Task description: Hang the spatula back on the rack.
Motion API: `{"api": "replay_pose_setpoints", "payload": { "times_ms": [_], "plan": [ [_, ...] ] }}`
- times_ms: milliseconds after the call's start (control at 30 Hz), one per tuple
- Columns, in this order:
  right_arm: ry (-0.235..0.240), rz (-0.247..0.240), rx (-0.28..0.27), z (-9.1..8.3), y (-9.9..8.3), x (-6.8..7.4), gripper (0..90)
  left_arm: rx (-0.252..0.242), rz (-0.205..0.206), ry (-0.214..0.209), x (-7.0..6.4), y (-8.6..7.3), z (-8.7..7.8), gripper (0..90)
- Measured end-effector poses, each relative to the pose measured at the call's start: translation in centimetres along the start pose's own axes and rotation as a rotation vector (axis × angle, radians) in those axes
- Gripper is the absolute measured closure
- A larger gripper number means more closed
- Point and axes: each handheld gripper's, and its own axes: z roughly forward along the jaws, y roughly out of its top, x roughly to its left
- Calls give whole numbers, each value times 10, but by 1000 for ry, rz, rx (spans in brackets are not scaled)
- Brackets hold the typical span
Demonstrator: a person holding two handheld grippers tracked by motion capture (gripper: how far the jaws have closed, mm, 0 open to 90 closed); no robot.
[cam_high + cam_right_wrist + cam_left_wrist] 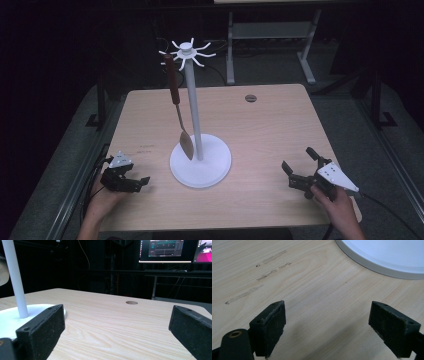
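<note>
A spoon (179,107) with a brown handle hangs from one of the white hooks (187,52) at the top of a tall white stand (200,160). The spoon's bowl dangles low, just above the stand's round base and close to the pole. The stand sits in the middle of the wooden table (260,125).

The left claw (134,183) rests near the table's front left edge, wide open and holding nothing. The right claw (298,167) sits near the front right edge, also wide open and empty. Both are well apart from the spoon.

The spoon hangs loosely, so a bump from a claw could set it swinging and make it hard to catch. A sideways pull could tip the thin stand. If a claw grabs only the smooth bowl, the spoon might slip and fall onto the table.
</note>
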Motion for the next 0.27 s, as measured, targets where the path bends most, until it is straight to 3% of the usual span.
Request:
{"api": "replay_pose_setpoints", "payload": {
  "times_ms": [267],
  "plan": [
    [0, 1, 1, 0, 0, 0, 1, -13, -21, 18, 8, -6, -1, 137]
  ]
}}
